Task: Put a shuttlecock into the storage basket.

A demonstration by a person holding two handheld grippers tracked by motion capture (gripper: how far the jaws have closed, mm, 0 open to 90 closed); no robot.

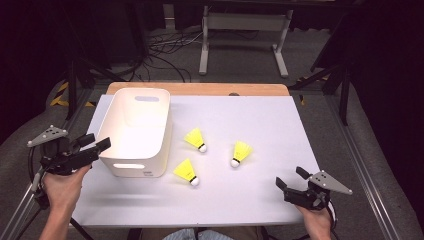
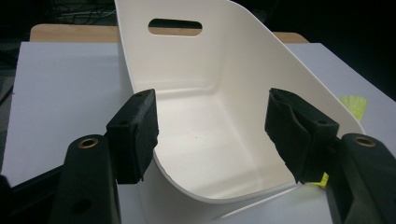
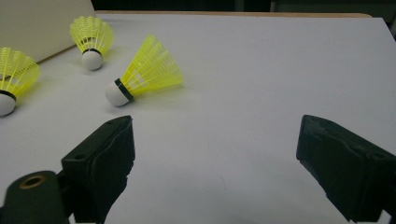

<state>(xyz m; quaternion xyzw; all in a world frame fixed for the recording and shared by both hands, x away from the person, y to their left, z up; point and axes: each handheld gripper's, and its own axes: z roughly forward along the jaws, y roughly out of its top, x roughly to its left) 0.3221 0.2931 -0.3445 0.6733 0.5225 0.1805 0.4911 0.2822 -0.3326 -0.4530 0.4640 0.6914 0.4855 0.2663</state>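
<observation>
- White board covering the bench is sitting under bright light, with dark curtains and cable-strewn grey floor lying beyond its far edge.
- Three yellow shuttlecocks are lying on their sides in the middle of the bench: the far one, the near one and the right-hand one, which is lying closest to the right edge.
- A white bin is standing upright toward the left edge, open side up and holding nothing; the far and near shuttlecocks are lying just beside its right wall.
- The left claw is hovering at the bin's near left corner with its jaws spread wide and gripping nothing; in the left gripper view the bin's rim is sitting between the pads without either one pressing on it.
- The right claw is hanging over the near right corner of the bench, jaws spread and holding nothing.
- From the right claw, the right-hand shuttlecock is lying ahead and to the left, well apart, its long axis slanting with the white cork toward the claw and the skirt pointing away (so the cork end is the likelier place to pinch).
- The right hand is the nearer one to that shuttlecock; the left claw is nearer the bin.
</observation>
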